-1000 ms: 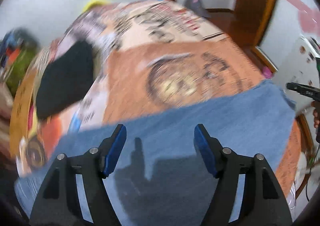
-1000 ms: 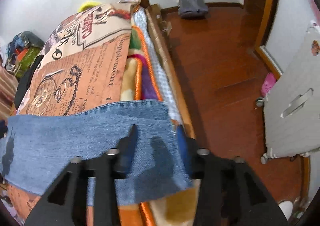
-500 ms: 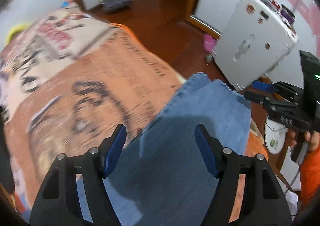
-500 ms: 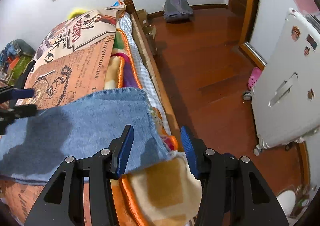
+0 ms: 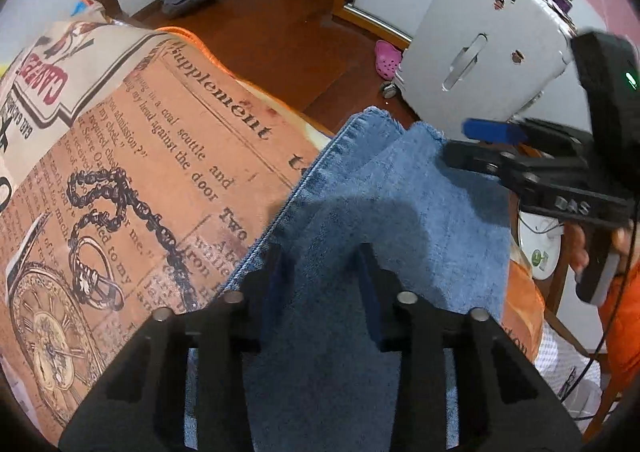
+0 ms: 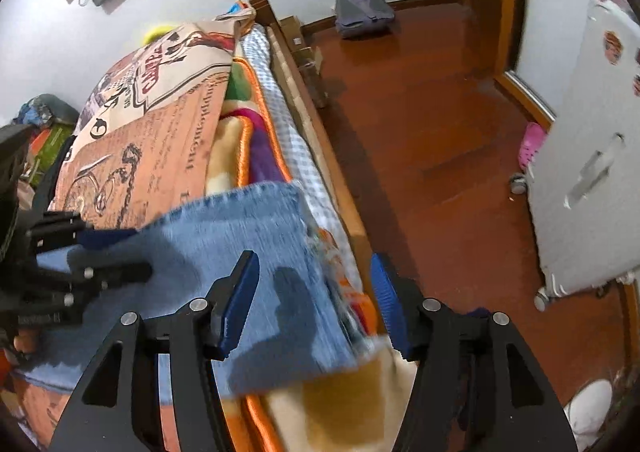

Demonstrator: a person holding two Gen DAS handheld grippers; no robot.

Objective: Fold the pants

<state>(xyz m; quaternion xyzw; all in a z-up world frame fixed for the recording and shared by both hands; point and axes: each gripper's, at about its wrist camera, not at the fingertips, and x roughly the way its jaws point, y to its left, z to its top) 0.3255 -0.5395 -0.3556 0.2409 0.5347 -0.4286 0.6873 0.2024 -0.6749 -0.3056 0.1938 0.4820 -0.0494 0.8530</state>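
We have the denim pants (image 5: 384, 212) spread flat on the newspaper-print bedspread (image 5: 152, 156), and their long axis runs from our left gripper (image 5: 324, 284) toward two o'clock in the left wrist view, ending in the frayed hem (image 5: 400, 124) at the bed's edge. The left gripper sits right over the cloth, its jaws closing with denim lying between them, though we cannot tell whether the pads already pinch it. The right gripper (image 6: 316, 300) is the nearer one to that hem: in its own view the hem corner (image 6: 296, 192) lies at about eleven o'clock from the fingers, and the jaws are opening, straddling the pants' edge without gripping it. We judge that the next fold turns on both tools taking this end and carrying it along the pants' length. At three o'clock of the right gripper the bed drops to the wooden floor (image 6: 420, 124); the white wheeled cabinet (image 6: 592, 180) stands well apart. The striped blanket (image 6: 240, 132) under the hem could get caught up with it.
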